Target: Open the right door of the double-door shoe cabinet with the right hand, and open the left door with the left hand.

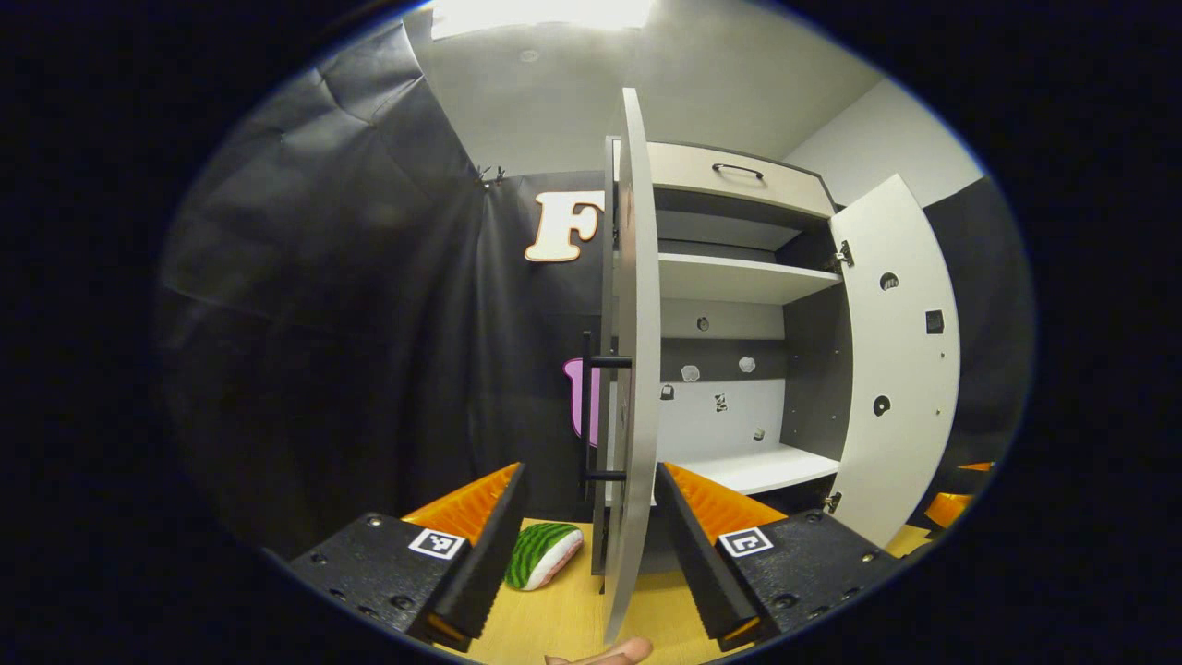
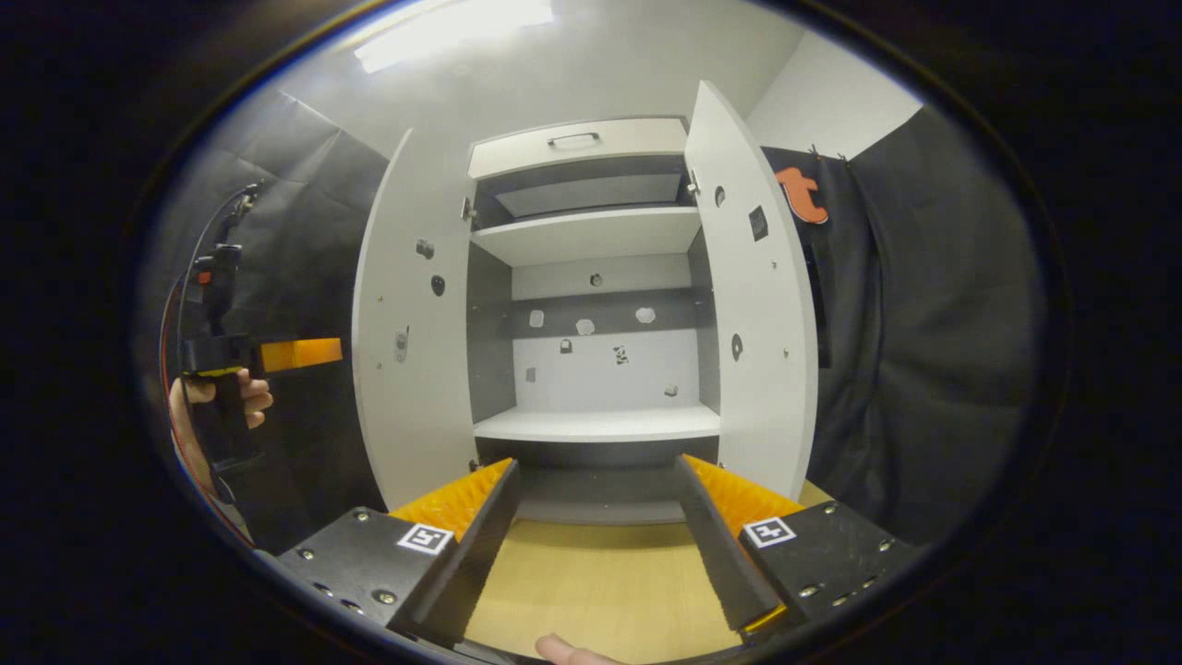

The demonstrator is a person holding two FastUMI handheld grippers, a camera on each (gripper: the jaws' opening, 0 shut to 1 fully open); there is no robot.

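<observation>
The shoe cabinet (image 2: pixel 591 268) stands on a wooden table (image 2: pixel 600 582), and both doors are swung out now. In the right gripper view you can look straight in at its white shelves, which seem to have no shoes on them.

The left door (image 1: pixel 633 369) is seen edge-on in the left gripper view, very near the camera. Its black handle (image 1: pixel 591 411) sticks out on the far side. The left gripper (image 1: pixel 591 545) has its tongs spread wide, one finger on each side of the door edge, and neither finger seems to touch it. I think it sits there because it is the one that swings this door, and wide tongs let it slip free.

The right door (image 2: pixel 753 305) stands open too, well out to the side. The right gripper (image 2: pixel 596 545) is also wide and holds nothing. It hangs over the table, facing the middle of the cabinet, apart from its door.

A hand (image 2: pixel 222 406) holds the left gripper out by the left door.

A little watermelon toy (image 1: pixel 545 554) lies on the table beside the left door, out of the way.

The job looks about done: both doors are open.
</observation>
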